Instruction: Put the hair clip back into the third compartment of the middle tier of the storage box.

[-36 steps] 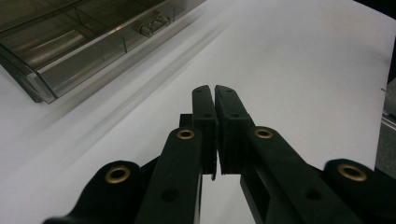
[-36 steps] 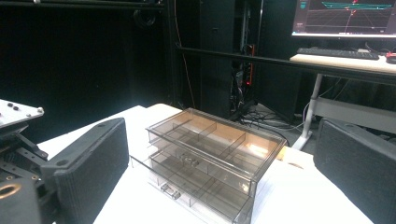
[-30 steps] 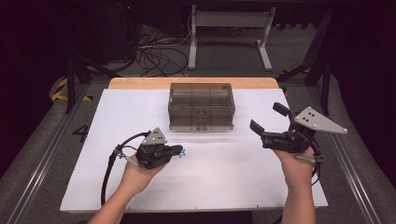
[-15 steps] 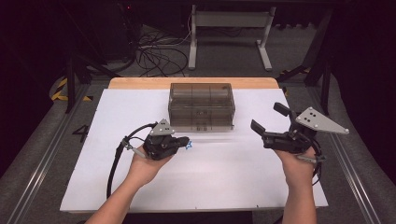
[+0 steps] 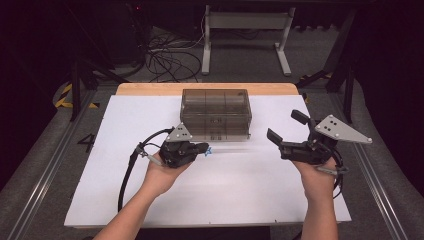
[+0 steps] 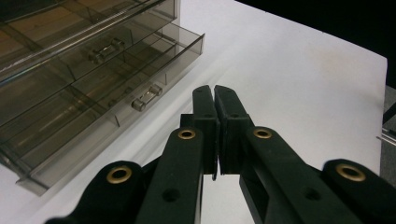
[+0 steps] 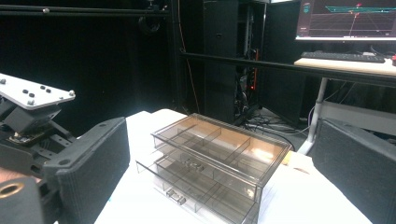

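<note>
White tabletop [image 5: 125,200], wide and mostly bare. Smoky clear drawer box [image 5: 216,114] at its far middle, long axis left to right, lower drawer drawn slightly out toward the person, small bar handle [image 6: 146,97] facing front. Left gripper [image 5: 202,148] just in front of the box's left end, nearer of the two, jaws pressed together on nothing. Right gripper [image 5: 286,126] off to the box's right, jaws spread wide, empty. Likely next: handle, up and left of the left jaws.
</note>
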`<state>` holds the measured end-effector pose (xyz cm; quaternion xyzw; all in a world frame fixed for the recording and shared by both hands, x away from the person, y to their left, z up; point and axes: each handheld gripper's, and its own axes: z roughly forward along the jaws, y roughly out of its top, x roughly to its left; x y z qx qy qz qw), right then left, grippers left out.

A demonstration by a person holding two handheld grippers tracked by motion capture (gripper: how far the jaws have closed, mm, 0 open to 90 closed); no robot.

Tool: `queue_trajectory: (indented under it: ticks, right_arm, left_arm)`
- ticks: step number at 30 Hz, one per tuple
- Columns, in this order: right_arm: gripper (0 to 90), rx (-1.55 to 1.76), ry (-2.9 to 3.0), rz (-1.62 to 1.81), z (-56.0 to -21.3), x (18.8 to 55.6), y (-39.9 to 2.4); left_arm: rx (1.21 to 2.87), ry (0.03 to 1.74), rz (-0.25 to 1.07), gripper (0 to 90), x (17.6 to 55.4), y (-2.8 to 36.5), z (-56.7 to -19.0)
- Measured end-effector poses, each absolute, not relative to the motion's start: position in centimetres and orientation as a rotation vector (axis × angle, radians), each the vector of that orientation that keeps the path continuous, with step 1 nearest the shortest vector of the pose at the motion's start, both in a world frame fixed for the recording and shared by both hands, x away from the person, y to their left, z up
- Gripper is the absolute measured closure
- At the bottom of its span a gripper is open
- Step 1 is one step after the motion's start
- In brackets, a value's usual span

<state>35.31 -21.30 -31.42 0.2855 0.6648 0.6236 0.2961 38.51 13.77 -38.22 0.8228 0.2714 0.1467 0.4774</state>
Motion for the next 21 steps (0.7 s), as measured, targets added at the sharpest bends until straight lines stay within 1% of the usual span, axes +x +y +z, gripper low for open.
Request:
queue_trajectory:
  ticks: [21]
  right_arm:
    - [4.7,0.765,1.748,1.673,-31.3,35.2,-21.8]
  left_arm:
    - [1.954,0.667,0.365,88.5,40.3,11.4,-38.3]
